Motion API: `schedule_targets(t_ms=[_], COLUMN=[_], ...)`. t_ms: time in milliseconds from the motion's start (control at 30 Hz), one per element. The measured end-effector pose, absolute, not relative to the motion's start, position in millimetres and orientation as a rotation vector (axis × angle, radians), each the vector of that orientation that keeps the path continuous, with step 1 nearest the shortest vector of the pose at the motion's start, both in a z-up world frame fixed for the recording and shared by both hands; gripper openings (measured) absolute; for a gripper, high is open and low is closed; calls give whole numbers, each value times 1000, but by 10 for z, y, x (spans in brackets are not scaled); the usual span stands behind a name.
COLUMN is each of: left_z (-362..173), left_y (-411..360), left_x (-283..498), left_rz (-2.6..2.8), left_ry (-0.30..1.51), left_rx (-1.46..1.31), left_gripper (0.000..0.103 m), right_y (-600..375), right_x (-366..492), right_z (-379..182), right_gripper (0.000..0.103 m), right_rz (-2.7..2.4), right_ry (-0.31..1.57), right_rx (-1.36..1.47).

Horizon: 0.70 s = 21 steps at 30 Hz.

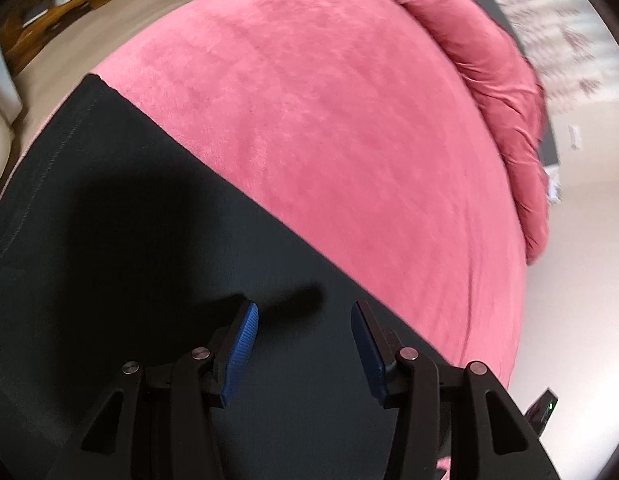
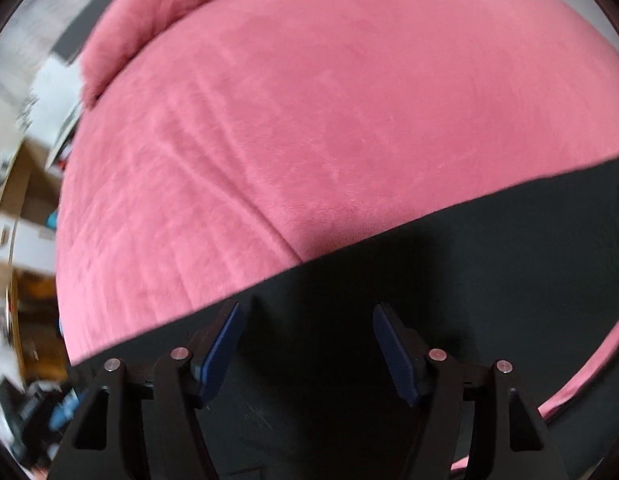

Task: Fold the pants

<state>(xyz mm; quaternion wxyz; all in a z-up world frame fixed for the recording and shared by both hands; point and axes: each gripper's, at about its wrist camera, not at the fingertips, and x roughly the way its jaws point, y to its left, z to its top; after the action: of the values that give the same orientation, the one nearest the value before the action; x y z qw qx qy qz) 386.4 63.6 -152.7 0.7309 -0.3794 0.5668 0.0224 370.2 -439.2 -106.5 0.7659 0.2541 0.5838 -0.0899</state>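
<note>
Bedroom, pink plush bed [image 1: 349, 120] as work surface; wood shelf unit [image 1: 49, 12] off the far left corner, blurred.

Left wrist view: black pants [image 1: 129, 220] flat along the near edge of the bed, running toward the near left corner, seam stitching visible along the left side. Left hand-held gripper [image 1: 303, 312] spread wide, blue pads [image 1: 241, 352] just above the cloth, nothing pinched. Bunched pink cover [image 1: 501, 100] heaped along the far right edge. Small dark device with a green light [image 1: 543, 408] at the lower right, cut off, not identifiable.

Right wrist view: same pants [image 2: 469, 272] across the near edge, straight upper hem rising toward the right. Right hand-held gripper [image 2: 307, 312] also spread, empty, over the cloth just inside its far hem. Clutter left of the bed too smeared to read.

Judgement: pre-grasp stage, garment looks laid out smooth, no fold visibly started. Next move probably needs both grippers down onto an edge, pinching all layers together, then an even lift and carry-over so the hems line up.

Unclear: waistband versus leg ends, whole outline cropped in both views, actual contact between pads and fabric.
</note>
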Motion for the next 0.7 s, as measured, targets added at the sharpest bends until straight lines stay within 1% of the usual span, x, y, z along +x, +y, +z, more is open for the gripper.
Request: schedule_targets(t_ms=[67,200,267,400,467,533,567,600,633,667,700], left_z=[-1602,-1591,-1590,-1627,-1617,-1596,-1594,-1589,-1584,-1575,-1568], left_y=[621,515,501,430,389,345,321,297,296,295,313], left_x=[3969,4088,4118,4225,4260,4270,4240,4202,4156,4119,4066], left_rz=[102,165,187,199,211,203,192,190,201,203,198], left_ry=[1277,1292,1290,1337,1350,1351,1341,1332,1327,1316,1302], left_rx=[-827,-742,-740,-704,-700,-666,-642,-605,-572,-557,-559], left_gripper=[49,50,53,60,66,65,63,59,47,41,37], right_y=[-4397,-4382,-4360,-4080,-3922,-3823,-3805,-3781,-3771,-3768,-3748], right_x=[3761,3802,3808,3912,3910,3879,3858,3830,3794,3755,3716], right_z=[-1138,-1215,-1221,-1260,-1271,-1277,-1278,-1276,-1262,-1239,-1238], right_gripper=[71,81,83,83,82,81,79,75,71,60,42], right_rz=[-238,-309,-334,-387,-419,-417,-408,-392,-371,-352,-343], right_ry=[1290,1289,1284,1325,1306,1278,1269,1258,1245,1232,1223], right_rx=[607,658,657,467,379,332,319,302,286,278,273])
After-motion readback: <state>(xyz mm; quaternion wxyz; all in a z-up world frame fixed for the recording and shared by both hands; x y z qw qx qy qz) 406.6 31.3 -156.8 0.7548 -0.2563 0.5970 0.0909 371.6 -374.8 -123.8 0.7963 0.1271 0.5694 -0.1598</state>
